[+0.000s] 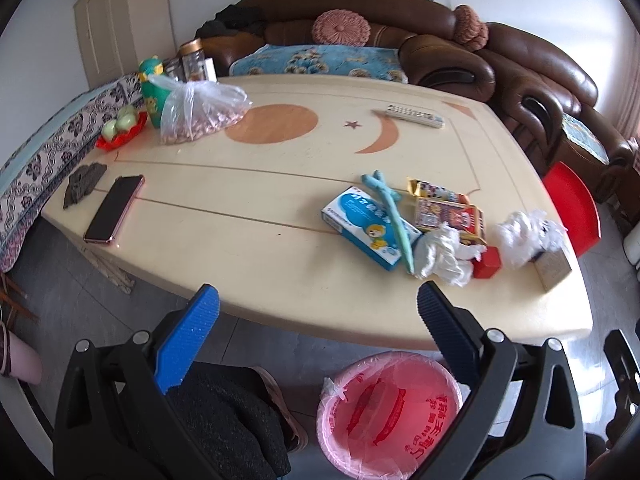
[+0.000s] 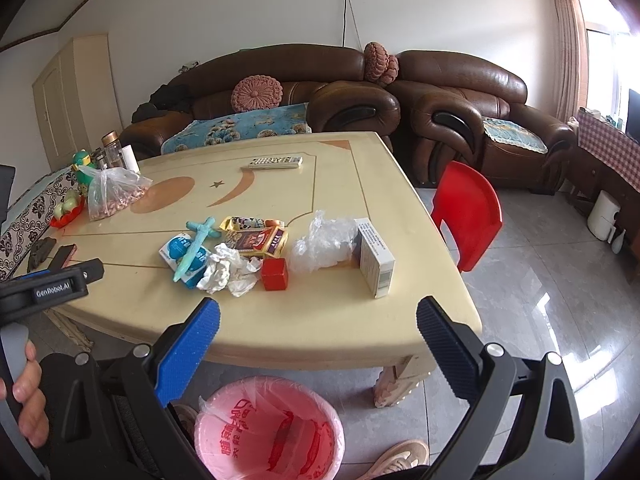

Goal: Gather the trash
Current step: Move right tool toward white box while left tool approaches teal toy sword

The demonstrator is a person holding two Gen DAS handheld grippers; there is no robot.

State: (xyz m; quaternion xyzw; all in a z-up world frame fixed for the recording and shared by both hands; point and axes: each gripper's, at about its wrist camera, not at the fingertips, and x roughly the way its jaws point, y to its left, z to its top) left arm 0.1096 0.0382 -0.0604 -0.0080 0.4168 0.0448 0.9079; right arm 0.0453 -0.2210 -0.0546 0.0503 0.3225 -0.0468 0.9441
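Trash lies in a heap on the cream table: crumpled white tissue, a small red box, a clear crumpled plastic bag, a white upright carton, a blue-white medicine box, a teal toy sword and colourful wrappers. The heap also shows in the left wrist view, with the tissue nearest. A pink-lined bin stands on the floor below the table's near edge. My left gripper and right gripper are both open and empty, held before the near edge.
A phone, a dark cloth, a bag of nuts, a fruit plate, a green bottle and a remote lie on the table. A red chair stands right. Brown sofas stand behind.
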